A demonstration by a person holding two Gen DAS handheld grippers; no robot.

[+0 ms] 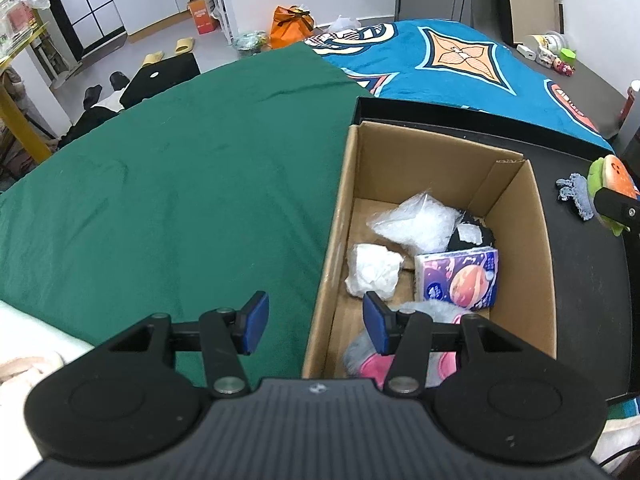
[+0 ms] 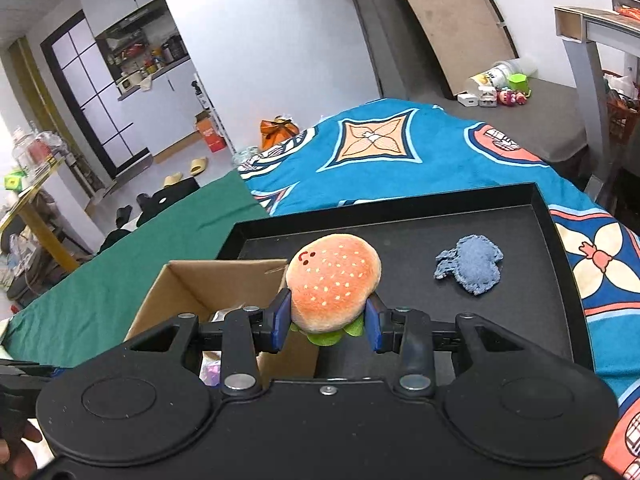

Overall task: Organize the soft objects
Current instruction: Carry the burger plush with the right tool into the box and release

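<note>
With the right gripper (image 2: 327, 326) clamped on the plush burger (image 2: 334, 286) above the tray (image 2: 552, 216), carry it over the box (image 2: 188, 280) before releasing, the left gripper (image 1: 316, 322) gaping empty.

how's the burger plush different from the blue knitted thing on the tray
The burger plush is orange with a green trim, rounded and puffy; the blue knitted piece is one colour and lies flat and crumpled. The plush is clamped in the right hand-held gripper; the knitted piece lies free on the black tray. Both are soft and outside the cardboard box.
</note>
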